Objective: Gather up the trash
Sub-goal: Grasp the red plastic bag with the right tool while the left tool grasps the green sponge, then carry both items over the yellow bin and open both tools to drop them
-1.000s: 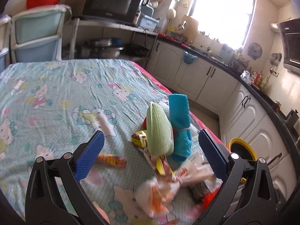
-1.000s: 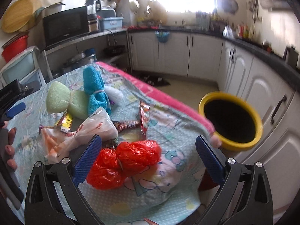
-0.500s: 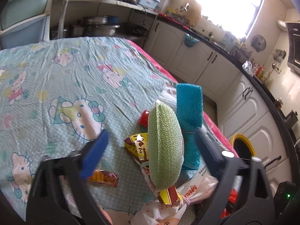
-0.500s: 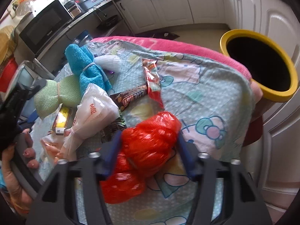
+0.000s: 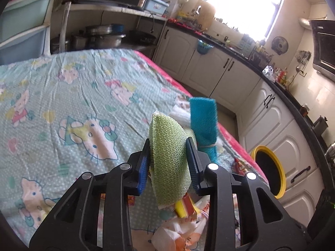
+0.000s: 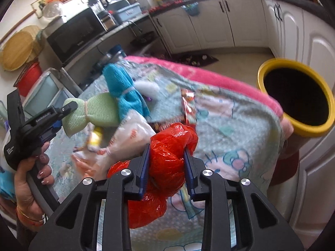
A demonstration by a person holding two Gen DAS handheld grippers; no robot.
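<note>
Left wrist: green sponge (image 5: 169, 163) clamped betw. left claw (image 5: 169, 165) pads; right claw (image 6: 166, 165) gripping red bag (image 6: 167, 167).

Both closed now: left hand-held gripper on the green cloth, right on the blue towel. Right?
Not quite. The left hand-held gripper is shut on the green cloth, but the right hand-held gripper is shut on the red plastic bag, as the right wrist view shows. The blue towel lies on the table, ungripped.
</note>
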